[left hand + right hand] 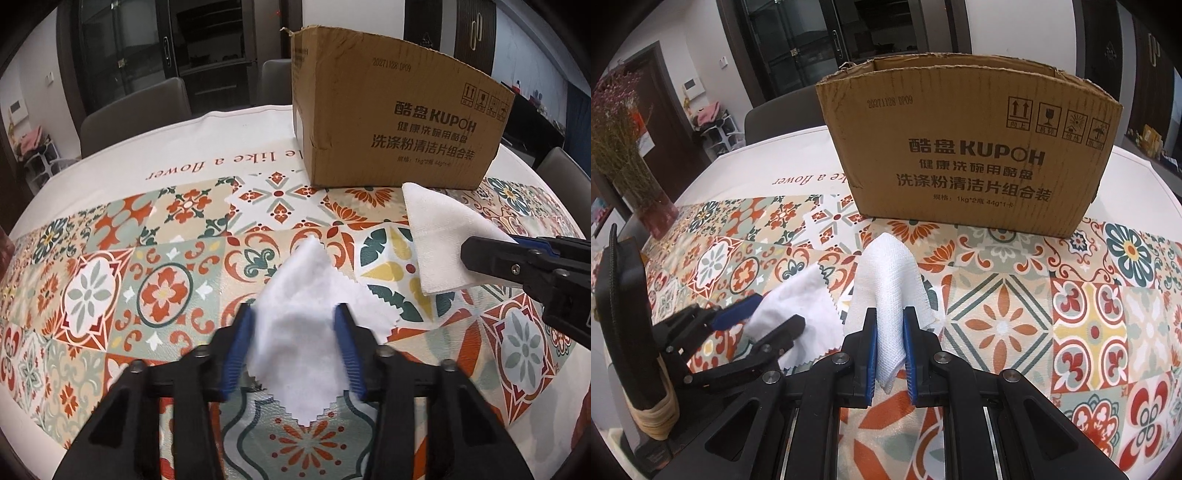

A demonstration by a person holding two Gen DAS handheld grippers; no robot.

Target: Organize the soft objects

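Note:
My left gripper (293, 317) is shut on a thin white cloth with zigzag edges (306, 332), bunched between its blue pads and lifted off the tablecloth; it also shows in the right wrist view (798, 306). My right gripper (889, 314) is shut on a white waffle-weave towel (886, 280), folded over and standing up between the pads. That towel shows at the right of the left wrist view (436, 236). An open brown cardboard box (967, 155) stands behind both cloths on the table.
The round table carries a patterned tile tablecloth (147, 258) with a white border. A pink vase of dried flowers (646, 192) stands at the far left. Grey chairs (136, 114) ring the table's far side.

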